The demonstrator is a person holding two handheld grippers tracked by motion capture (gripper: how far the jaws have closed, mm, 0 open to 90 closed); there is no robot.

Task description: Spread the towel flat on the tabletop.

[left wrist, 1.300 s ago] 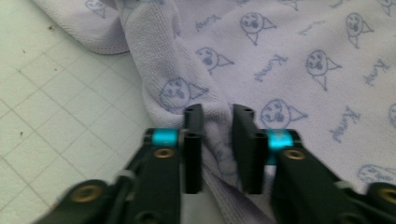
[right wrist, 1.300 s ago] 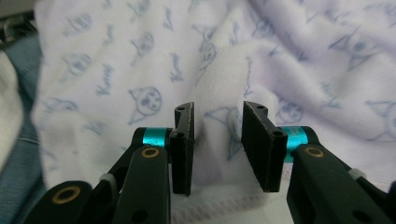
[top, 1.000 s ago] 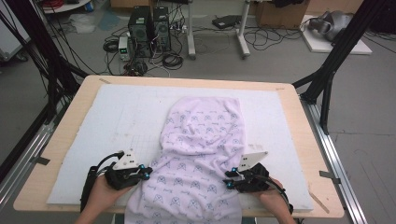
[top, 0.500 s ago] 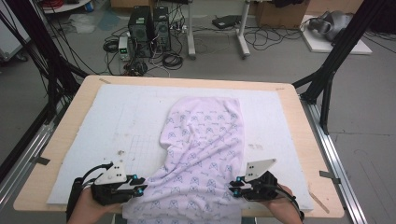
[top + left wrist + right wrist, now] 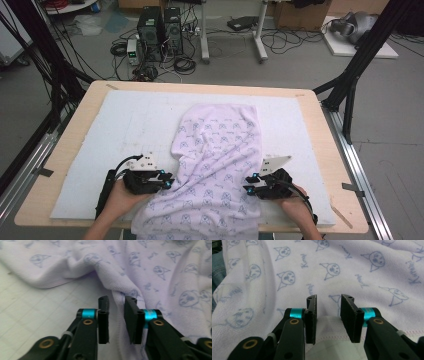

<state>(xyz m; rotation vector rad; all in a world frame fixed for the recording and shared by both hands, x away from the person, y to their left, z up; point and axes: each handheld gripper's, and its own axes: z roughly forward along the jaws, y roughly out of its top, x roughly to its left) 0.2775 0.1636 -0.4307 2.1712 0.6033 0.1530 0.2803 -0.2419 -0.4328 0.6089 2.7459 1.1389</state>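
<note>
High view showed the towel (image 5: 215, 170) rumpled on the bench (image 5: 320, 120), overhanging its near edge, with left gripper (image 5: 167, 181) and right gripper (image 5: 248, 184) jaws parted astride its side hems, just opening; shallow bites risked the hems slipping free.

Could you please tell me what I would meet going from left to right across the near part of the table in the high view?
Bare wooden table edge → white mat → left gripper → lilac printed towel → right gripper → white mat again → wooden table edge on the right.
</note>
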